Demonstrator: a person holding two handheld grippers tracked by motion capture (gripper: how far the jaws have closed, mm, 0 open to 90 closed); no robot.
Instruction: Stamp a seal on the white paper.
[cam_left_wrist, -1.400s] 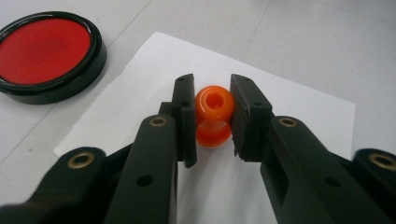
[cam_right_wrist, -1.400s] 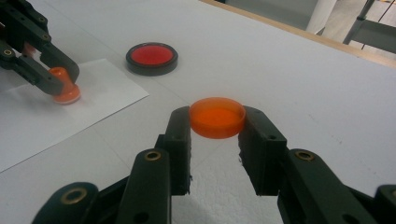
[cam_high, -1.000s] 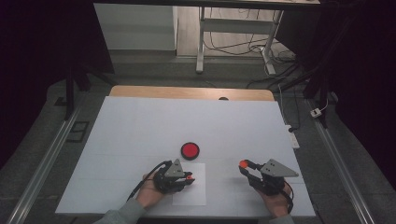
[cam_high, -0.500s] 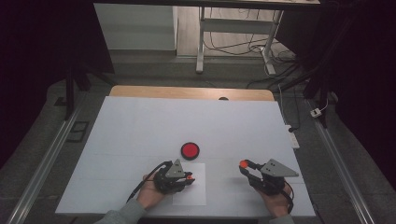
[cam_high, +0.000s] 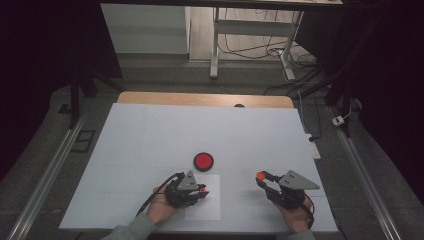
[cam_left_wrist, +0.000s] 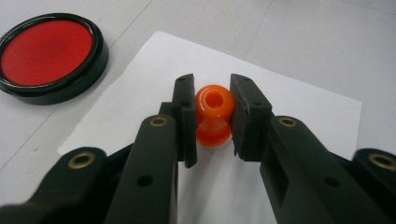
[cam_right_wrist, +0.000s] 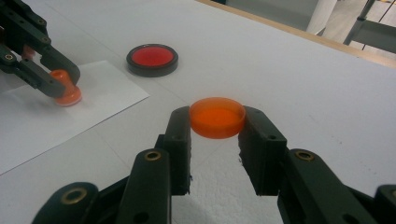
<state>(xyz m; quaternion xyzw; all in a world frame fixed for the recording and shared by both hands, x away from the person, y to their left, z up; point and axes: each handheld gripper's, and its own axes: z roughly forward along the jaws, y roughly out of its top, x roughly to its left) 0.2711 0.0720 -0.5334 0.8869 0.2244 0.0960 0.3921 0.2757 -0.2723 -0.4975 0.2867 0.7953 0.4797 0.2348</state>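
Orange stamp: your left claw (cam_left_wrist: 212, 116) is clamped tight on the stamp (cam_left_wrist: 213, 115), a small knob-topped piece standing upright with its base down on the white paper (cam_left_wrist: 299, 107).
Orange cap: your right claw (cam_right_wrist: 215, 135) is closed on the round cap (cam_right_wrist: 217, 116), gripping it by its rim, open side up, held just above the tabletop (cam_right_wrist: 327, 88) and well apart from the paper.
Ink pad: the red ink pad (cam_high: 203, 160) in its black case lies uncovered on the tabletop just beyond the paper's far edge, between your two hands and a little ahead of them.
Step in hand: judging by the stamp's base meeting the sheet, you are pressing an impression onto the paper; whether the face was inked, or a mark has been made, cannot be told from here.
Next move: lift the stamp straight up so the print does not smear, keeping your grip firm so it does not twist between the pads. Then the cap would need lining up, either with the stamp's base or with the pad; which of the two it belongs to I cannot tell.
Risk: the sheet is loose and may lift with the stamp.
Count: one stamp, one cap, one ink pad, one sheet of paper, two claws.
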